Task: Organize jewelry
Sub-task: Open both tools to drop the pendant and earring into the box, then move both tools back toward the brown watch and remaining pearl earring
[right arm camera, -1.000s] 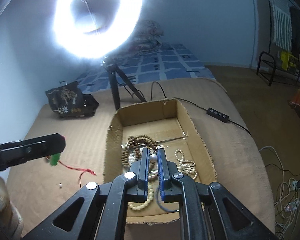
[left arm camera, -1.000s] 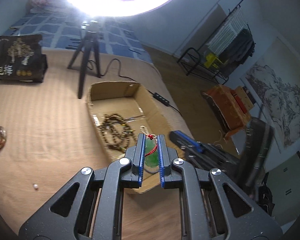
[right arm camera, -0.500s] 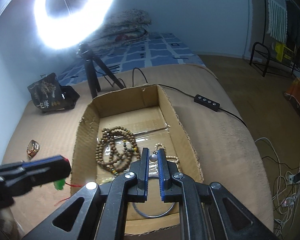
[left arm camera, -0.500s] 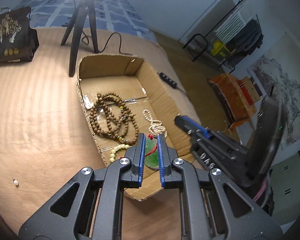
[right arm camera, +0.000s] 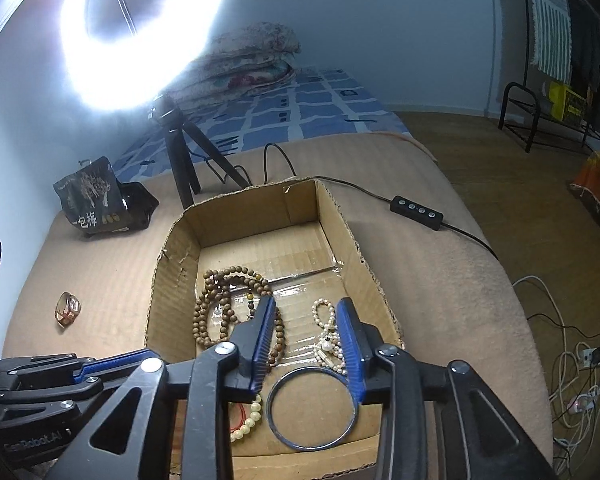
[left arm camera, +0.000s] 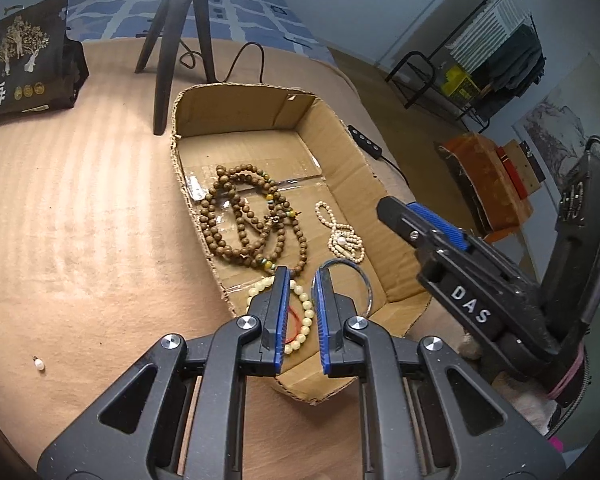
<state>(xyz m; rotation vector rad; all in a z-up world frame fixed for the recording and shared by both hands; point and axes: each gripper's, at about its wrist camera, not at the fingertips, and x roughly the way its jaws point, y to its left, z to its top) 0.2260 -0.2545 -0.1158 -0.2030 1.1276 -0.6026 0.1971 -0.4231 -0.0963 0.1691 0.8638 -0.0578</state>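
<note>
An open cardboard box point(left arm camera: 236, 108) point(right arm camera: 256, 212) lies on the tan blanket. In it lie a brown wooden bead string point(left arm camera: 244, 224) point(right arm camera: 216, 304), a small white bead string point(left arm camera: 342, 236) point(right arm camera: 326, 332), a cream bead bracelet point(left arm camera: 304, 312) point(right arm camera: 250, 416), a metal bangle point(left arm camera: 366, 284) point(right arm camera: 312, 408) and a red cord point(left arm camera: 294, 322). My left gripper point(left arm camera: 300, 296) is open and empty over the box's near end. My right gripper point(right arm camera: 306, 332) is open and empty above the box; it also shows in the left wrist view point(left arm camera: 428, 232). The green pendant is hidden.
A loose pearl point(left arm camera: 39, 364) and an amber bracelet point(right arm camera: 69, 307) lie on the blanket left of the box. A black tripod point(left arm camera: 180, 32) with a ring light point(right arm camera: 140, 28), a black snack bag point(left arm camera: 20, 64) and a cable switch point(right arm camera: 416, 207) stand behind and beside the box.
My left gripper opened and let go of the green pendant over the box. My right gripper opened and its pearl now lies among the white beads. Both grippers came closer to the box.
</note>
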